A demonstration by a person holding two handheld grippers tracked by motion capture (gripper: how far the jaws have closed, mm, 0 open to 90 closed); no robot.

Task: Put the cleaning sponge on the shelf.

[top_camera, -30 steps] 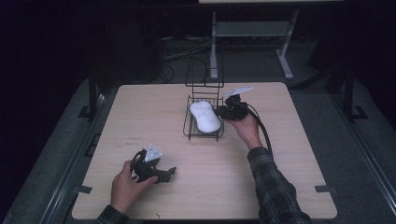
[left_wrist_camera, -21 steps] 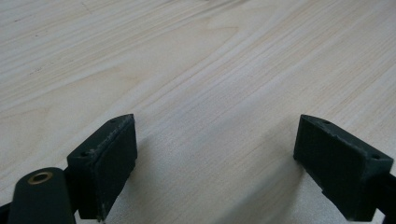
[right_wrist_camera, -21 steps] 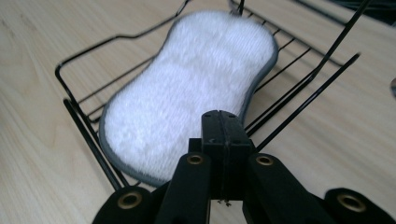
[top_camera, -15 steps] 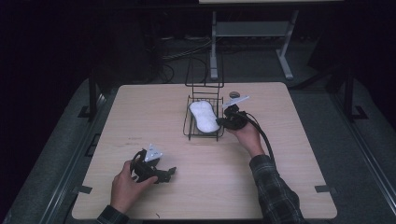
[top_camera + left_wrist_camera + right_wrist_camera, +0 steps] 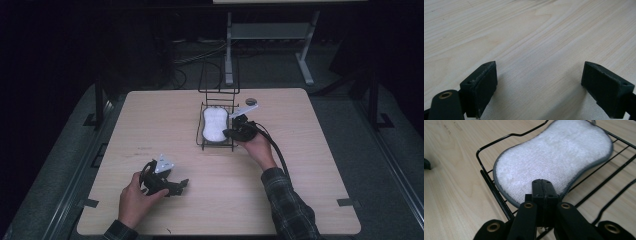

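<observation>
A white, peanut-shaped sponge (image 5: 214,124) lies flat in a black wire basket (image 5: 218,146) at the middle of the table. My right gripper (image 5: 231,133) reaches in over the basket's right front side. In the right gripper view its jaws are pressed together, with nothing seen between them. Its tips (image 5: 543,185) hang over the near edge of the sponge (image 5: 554,157), inside the basket's rim (image 5: 491,182). My left gripper (image 5: 182,186) rests near the table's front left, held by a hand. Its jaws stand wide apart over bare wood (image 5: 539,85).
The basket has a tall wire back (image 5: 218,80) on its far side. A small dark round thing (image 5: 251,101) lies on the table behind the right hand. Beyond the table's far edge stands a metal frame (image 5: 270,30). The wooden table (image 5: 310,165) has free room at right.
The right hand has moved left and a little toward me, down to the basket's right front part. The left hand has kept still.
</observation>
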